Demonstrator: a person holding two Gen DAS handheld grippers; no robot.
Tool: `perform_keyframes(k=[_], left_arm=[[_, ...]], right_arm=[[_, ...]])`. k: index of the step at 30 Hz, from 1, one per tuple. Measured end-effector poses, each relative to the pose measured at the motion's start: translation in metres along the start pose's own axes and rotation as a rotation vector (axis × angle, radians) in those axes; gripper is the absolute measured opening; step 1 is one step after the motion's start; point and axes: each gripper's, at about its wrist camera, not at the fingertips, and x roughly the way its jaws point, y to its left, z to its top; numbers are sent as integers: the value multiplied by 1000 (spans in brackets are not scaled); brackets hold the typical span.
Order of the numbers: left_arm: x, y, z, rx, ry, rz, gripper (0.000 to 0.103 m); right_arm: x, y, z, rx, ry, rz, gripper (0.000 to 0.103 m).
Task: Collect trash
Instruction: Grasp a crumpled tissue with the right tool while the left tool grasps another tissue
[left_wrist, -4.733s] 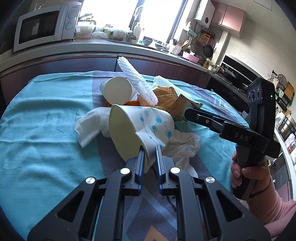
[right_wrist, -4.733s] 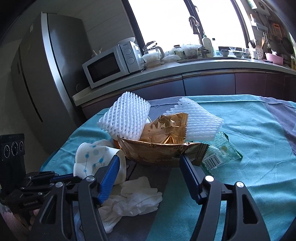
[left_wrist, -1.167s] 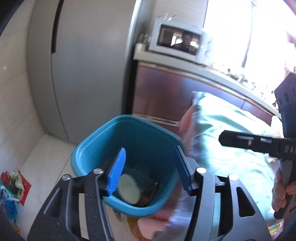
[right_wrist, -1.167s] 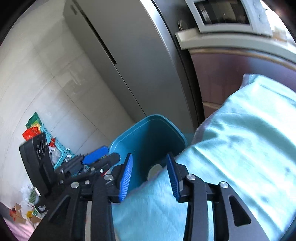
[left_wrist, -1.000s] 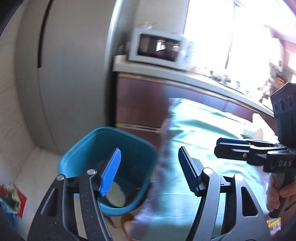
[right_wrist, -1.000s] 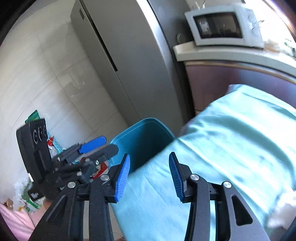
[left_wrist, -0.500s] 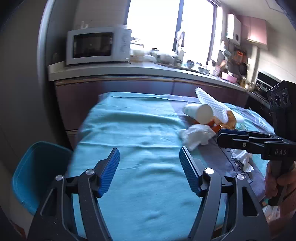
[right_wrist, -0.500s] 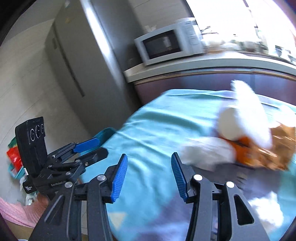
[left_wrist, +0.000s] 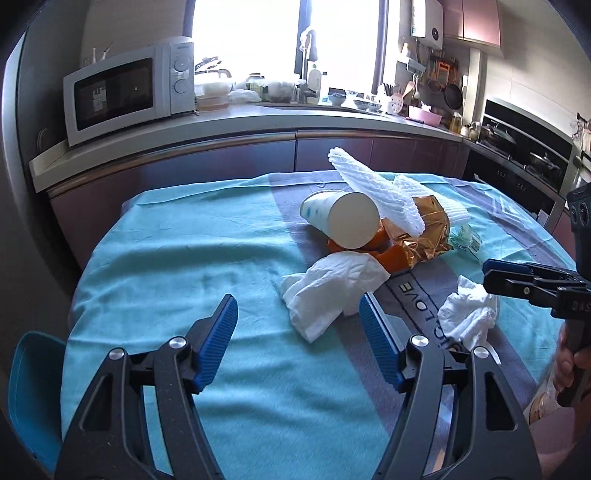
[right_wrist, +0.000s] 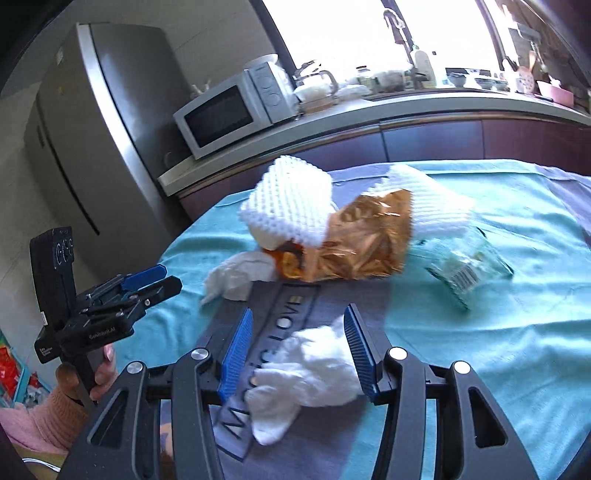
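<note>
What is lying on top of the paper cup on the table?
A white foam net sleeve rests across the tipped paper cup. Under the cup an orange wrapper shows; how far it extends beneath is covered.

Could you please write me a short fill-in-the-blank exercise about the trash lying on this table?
1. The paper cup lies on its ____.
2. A white foam net rests on top of the cup and the ____ snack bag.
3. The crumpled tissue lies between the open fingers of the ____ hand-held gripper.
4. The tablecloth is mostly ____ in colour.

Missing words: side; gold; right; teal
</note>
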Motion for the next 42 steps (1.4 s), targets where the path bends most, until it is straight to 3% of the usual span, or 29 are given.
perform_keyframes(k=[12,16,18,20,22,28,31,39,42], left_arm=[[39,-22,16,65,107,-14,66],[49,-24,17,67,145,-23,57],[53,-26,17,66,163,-40,47],[57,-28,15,71,182,-37,31],[60,-29,13,66,202,-39,22],[52,-25,12,40,181,-50,10],[46,-22,10,28,170,-49,8],[16,-7,8,-26,121,-54,8],[2,2,8,-50,99,-49,8]], right_arm=[[5,-19,-15,20,53,-4,55],[4,-20,-17,26,55,-5,56],[5,-21,-18,29,58,-5,56],[5,-21,-18,34,62,-7,56],[5,-21,-18,35,61,-7,56],[3,-21,-19,37,57,-4,56],[2,-22,-20,41,60,-5,55],[-1,-20,-19,50,55,31,21],[-5,-16,-17,41,43,48,16]])
